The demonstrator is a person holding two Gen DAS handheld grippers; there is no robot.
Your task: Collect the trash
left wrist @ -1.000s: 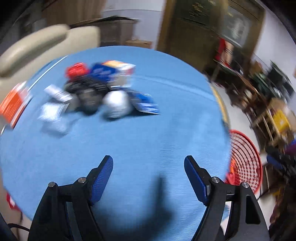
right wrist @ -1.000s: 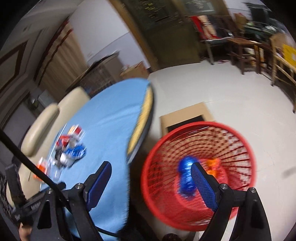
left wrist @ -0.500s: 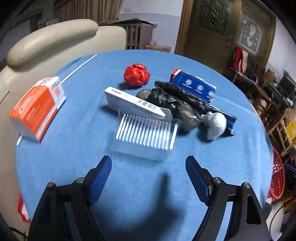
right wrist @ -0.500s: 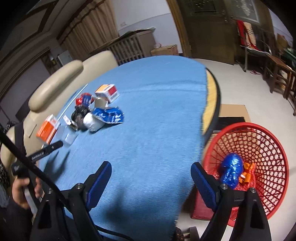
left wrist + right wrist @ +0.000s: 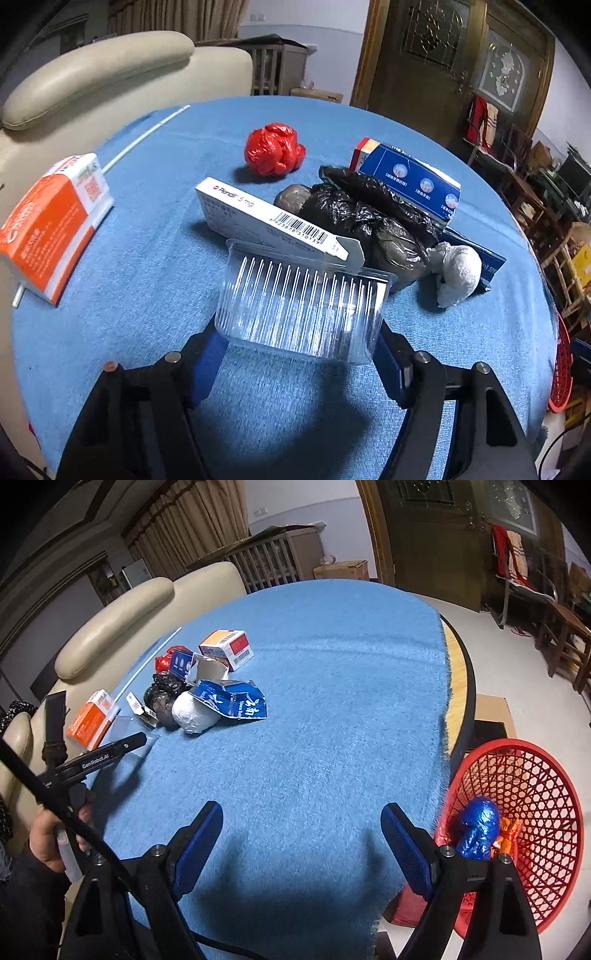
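— Two risks. Red basket (image 5: pixel 524 834) sits off the counter (image 5: pixel 147 266) edge, well apart from the trash pile.
— Clear ribbed tray (image 5: pixel 301 310)?
— Between the left hand-held gripper (image 5: pixel 299 365), which has just been closing; whether the pads bite, can't tell. Thin plastic may buckle or nudge the white carton (image 5: pixel 266 218). Right hand-held gripper (image 5: pixel 301 834) gapes, empty.
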